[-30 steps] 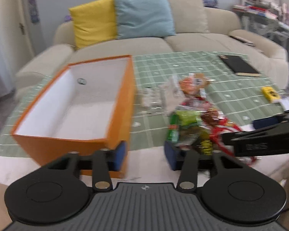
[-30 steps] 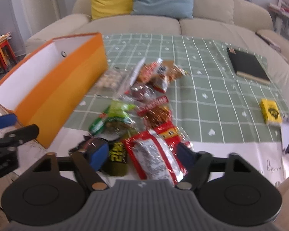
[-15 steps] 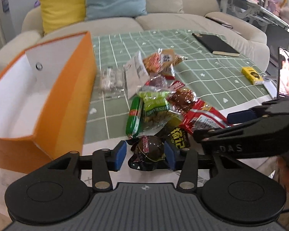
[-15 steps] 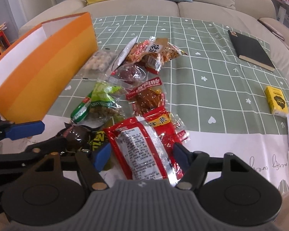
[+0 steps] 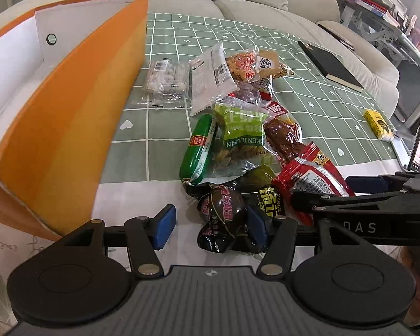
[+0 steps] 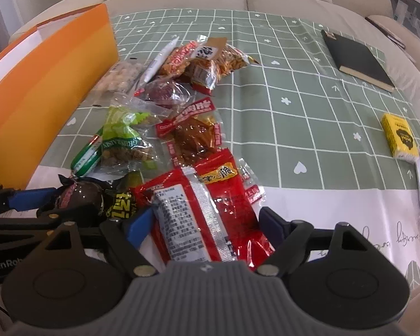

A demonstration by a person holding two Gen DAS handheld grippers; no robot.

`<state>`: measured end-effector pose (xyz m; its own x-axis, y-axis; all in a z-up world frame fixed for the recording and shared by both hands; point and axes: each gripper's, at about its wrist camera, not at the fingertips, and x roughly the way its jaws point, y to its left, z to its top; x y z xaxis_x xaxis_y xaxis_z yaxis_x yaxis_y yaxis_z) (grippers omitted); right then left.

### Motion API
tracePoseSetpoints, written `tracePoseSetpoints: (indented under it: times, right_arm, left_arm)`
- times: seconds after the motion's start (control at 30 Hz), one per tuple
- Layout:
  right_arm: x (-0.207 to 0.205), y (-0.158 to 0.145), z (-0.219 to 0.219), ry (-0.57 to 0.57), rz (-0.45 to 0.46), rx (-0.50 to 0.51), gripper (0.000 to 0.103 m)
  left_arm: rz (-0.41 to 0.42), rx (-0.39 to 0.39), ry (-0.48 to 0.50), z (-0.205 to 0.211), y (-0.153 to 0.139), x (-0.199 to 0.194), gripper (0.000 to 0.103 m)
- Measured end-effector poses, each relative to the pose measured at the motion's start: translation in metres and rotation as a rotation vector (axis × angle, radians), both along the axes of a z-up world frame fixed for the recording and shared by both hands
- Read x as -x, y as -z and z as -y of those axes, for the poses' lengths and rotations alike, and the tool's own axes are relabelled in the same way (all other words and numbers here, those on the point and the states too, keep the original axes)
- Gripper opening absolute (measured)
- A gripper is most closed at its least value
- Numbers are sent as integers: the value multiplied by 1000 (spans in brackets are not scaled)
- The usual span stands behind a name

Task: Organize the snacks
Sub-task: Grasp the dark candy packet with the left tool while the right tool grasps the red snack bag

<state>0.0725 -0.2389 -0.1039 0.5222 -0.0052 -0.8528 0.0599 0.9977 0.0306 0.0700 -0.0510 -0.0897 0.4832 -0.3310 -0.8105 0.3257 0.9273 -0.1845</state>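
We see a bright room lit by soft daylight. Shiny snack bags (image 6: pixel 210 204) just ahead of the right gripper (image 6: pixel 203 224) throw back white glare. Shadows are faint. Far from the gripper, edges bend round and corners go dark. The right view looks a little fuzzy.

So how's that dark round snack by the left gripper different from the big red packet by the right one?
The dark round snack is a small, bulging ball in a glossy dark wrapper; the big red packet is long, flat and bright red, with a white printed label. Both lie at the near end of the snack pile on the tablecloth, each between open jaws.
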Motion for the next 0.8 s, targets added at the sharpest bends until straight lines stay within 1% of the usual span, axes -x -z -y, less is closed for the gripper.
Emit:
tracePoseSetpoints:
  times: [0.1, 0.17, 0.23, 0.3, 0.5, 0.53, 0.57, 0.6, 0.8]
  right_arm:
    - [-2, 4, 0, 6, -10, -4, 81]
    - [-4, 5, 0, 8, -15, -4, 81]
    - [-4, 6, 0, 6, -16, -1, 78]
    - [-5, 7, -1, 0, -16, -1, 75]
    - [-3, 7, -2, 0, -11, -4, 71]
    - [-3, 6, -2, 0, -10, -9, 71]
    - [-2, 6, -2, 0, -10, -15, 70]
    - [-2, 6, -3, -3, -9, -20, 70]
    - [1, 2, -9, -26, 10, -6, 68]
  left_arm:
    - [5, 2, 3, 1, 2, -1, 68]
    - [12, -1, 10, 3, 2, -1, 65]
    - [22, -5, 16, 4, 3, 0, 64]
    - [31, -5, 23, 5, 3, 1, 61]
    - [38, 8, 26, 3, 4, 3, 59]
    - [34, 20, 28, 2, 4, 3, 54]
    - [30, 29, 30, 2, 4, 4, 46]
    - [25, 42, 37, 2, 4, 4, 44]
    - [53, 27, 29, 2, 0, 10, 42]
